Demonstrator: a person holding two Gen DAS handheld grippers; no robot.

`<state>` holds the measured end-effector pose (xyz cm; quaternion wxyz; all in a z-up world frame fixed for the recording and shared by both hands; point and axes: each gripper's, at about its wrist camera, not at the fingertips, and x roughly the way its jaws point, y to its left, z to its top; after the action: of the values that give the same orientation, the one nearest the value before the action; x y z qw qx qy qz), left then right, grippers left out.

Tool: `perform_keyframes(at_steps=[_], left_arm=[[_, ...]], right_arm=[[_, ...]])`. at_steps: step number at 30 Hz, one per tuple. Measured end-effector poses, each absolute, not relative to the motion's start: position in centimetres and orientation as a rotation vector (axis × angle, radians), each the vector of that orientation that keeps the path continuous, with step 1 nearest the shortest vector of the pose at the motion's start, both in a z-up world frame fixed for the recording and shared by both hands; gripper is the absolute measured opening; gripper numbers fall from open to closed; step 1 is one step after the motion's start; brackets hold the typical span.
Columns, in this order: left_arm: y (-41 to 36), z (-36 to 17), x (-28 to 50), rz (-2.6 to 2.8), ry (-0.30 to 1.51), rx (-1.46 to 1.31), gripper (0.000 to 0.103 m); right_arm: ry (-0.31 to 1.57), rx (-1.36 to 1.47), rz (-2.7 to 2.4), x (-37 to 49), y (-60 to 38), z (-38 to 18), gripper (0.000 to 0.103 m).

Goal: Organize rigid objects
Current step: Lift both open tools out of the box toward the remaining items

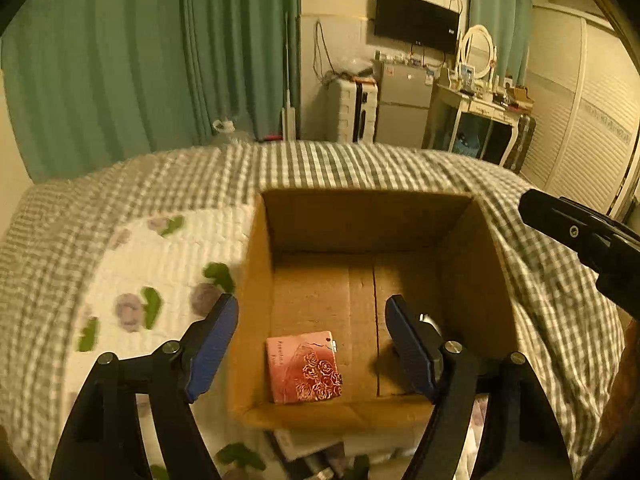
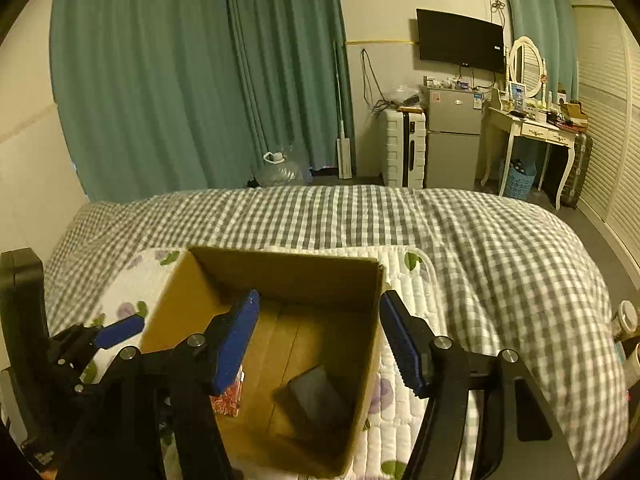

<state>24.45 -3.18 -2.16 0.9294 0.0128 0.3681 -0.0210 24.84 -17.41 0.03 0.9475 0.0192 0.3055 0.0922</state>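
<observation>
An open cardboard box [image 1: 256, 280] [image 2: 176, 292] sits on the bed. A pink box with a rose pattern [image 1: 304, 368] lies flat on its floor near the front left corner; the right wrist view shows only a sliver of it [image 2: 228, 400]. A dark flat object [image 2: 316, 396] lies in the box toward its right wall. My left gripper [image 1: 312, 344] hangs open over the box's left side, with nothing between its blue pads [image 1: 212, 352]. My right gripper [image 2: 318, 344] is open and empty above the box's right side, straddling the right wall.
The box rests on a white flowered quilt [image 1: 168, 264] over a grey checked bedspread [image 2: 480, 248]. Beyond the bed are green curtains [image 2: 180, 80], a white suitcase [image 2: 404, 148], a small fridge [image 2: 452, 136] and a dressing table [image 2: 532, 128]. Jars [image 2: 628, 316] stand at the right edge.
</observation>
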Motion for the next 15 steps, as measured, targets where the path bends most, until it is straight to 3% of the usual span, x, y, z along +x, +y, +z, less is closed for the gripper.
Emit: perform_keyframes(at_steps=[9, 15], left_arm=[[-2.2, 3.3, 16.8, -0.035, 0.699, 0.039, 0.084], [-2.3, 3.2, 13.0, -0.027, 0.727, 0.019, 0.084]], right_arm=[[0.595, -0.084, 0.183, 16.4, -17.6, 6.4, 0.066], [0.603, -0.168, 0.173, 11.7, -16.5, 6.0, 0.07]])
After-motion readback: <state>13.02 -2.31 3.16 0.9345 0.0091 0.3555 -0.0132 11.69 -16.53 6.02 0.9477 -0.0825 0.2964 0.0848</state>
